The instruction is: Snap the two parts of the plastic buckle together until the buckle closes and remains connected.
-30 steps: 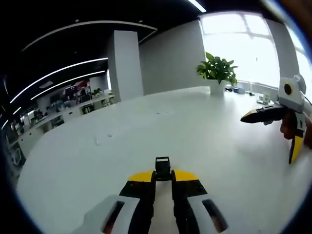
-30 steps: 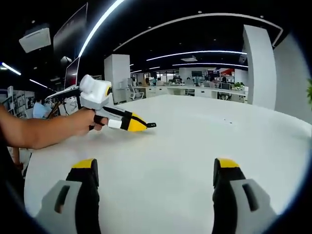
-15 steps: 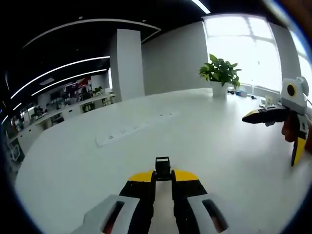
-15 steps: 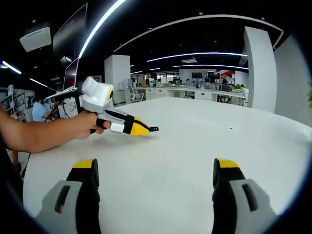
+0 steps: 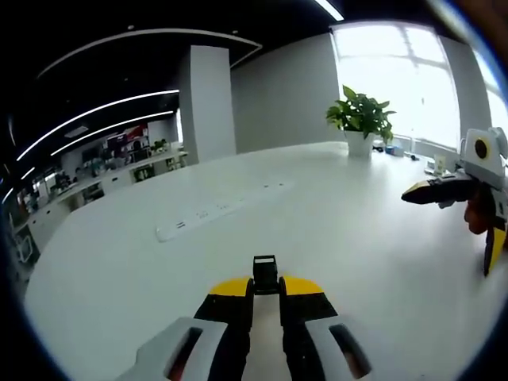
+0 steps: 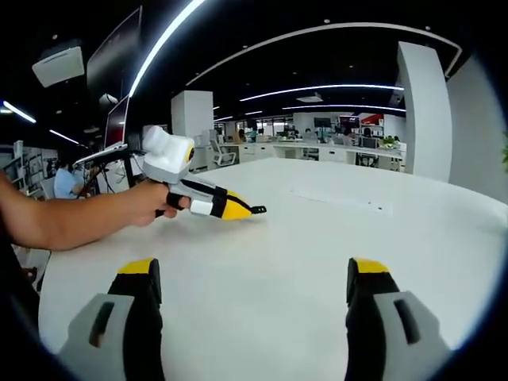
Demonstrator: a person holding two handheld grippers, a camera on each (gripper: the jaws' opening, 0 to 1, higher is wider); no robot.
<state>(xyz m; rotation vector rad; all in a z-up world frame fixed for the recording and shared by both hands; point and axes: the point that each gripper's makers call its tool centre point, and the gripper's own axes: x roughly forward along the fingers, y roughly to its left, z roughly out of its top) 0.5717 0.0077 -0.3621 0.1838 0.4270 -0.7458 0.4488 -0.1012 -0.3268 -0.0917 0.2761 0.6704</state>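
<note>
A: Left gripper (image 5: 265,290)?
B: Jaws pinched nearly together on a small black buckle part (image 5: 265,274), which sticks out just past the yellow tips, above the white table (image 5: 333,214).

A: Same gripper from the other camera?
B: Yes, in the right gripper view it's at the left (image 6: 252,211), held by a hand (image 6: 151,204), a dark bit poking from its tip. Too small to make out more.

A: Right gripper (image 6: 258,278)?
B: Jaws spread wide, nothing between them, only bare tabletop (image 6: 302,238). In the left gripper view it's at the far right edge (image 5: 413,193), pointing left, above the table.

A: Second buckle half?
B: Can't tell where it is.

A: Anything else?
B: White power strip (image 5: 218,211) lying on the table, far from the left gripper; also seen (image 6: 340,200). Potted plant (image 5: 361,119) at the table's far edge by the window. White pillar (image 5: 205,103) behind.
</note>
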